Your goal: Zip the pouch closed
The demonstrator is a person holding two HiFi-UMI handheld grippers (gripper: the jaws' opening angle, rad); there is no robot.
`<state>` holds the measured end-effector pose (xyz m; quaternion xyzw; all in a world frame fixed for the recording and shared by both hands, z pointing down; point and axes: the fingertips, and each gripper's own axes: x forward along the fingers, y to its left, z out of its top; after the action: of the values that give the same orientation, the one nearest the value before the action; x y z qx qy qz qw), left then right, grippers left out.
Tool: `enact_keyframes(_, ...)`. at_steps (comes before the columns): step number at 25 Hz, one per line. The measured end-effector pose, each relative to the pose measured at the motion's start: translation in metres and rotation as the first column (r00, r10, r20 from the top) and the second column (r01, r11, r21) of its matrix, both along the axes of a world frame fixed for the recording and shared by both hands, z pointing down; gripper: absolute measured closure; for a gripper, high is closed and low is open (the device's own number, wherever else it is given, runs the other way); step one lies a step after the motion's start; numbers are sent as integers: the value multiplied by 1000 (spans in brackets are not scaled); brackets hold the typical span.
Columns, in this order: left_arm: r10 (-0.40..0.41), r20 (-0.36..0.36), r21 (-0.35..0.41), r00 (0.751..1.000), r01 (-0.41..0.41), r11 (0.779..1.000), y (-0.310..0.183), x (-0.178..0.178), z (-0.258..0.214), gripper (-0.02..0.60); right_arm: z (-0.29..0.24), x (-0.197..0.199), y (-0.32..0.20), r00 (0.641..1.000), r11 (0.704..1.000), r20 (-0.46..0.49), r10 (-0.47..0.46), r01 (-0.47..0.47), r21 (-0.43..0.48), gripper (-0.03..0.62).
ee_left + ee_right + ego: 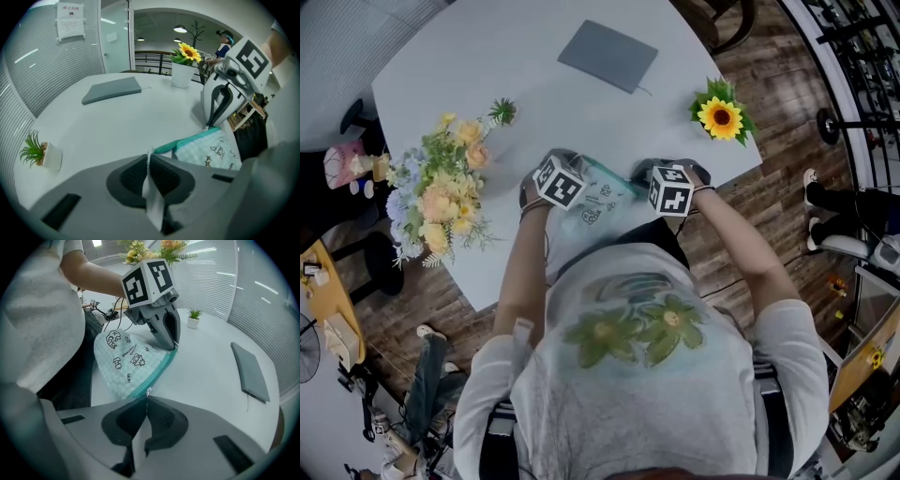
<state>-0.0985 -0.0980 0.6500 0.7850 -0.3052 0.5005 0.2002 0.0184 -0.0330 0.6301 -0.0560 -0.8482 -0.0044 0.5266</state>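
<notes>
Pouch (126, 357), one, pinched by two: left gripper (150, 155) and right gripper (146, 397).

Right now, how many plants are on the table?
3: a big bouquet on the left, a small green plant just beyond it, and a potted sunflower on the right. None seems hidden.
</notes>
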Motion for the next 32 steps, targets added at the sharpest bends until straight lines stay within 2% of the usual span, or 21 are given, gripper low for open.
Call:
enact_keyframes(23, 0, 0, 14, 1000, 0, 1000, -1, -1, -1, 561, 3, 20, 13, 1000, 1000, -26, 14, -14, -18, 574)
enact_keyframes(32, 0, 0, 16, 1000, 0, 1000, -1, -1, -1, 561, 6, 21, 13, 998, 998, -25, 60, -60, -7, 574)
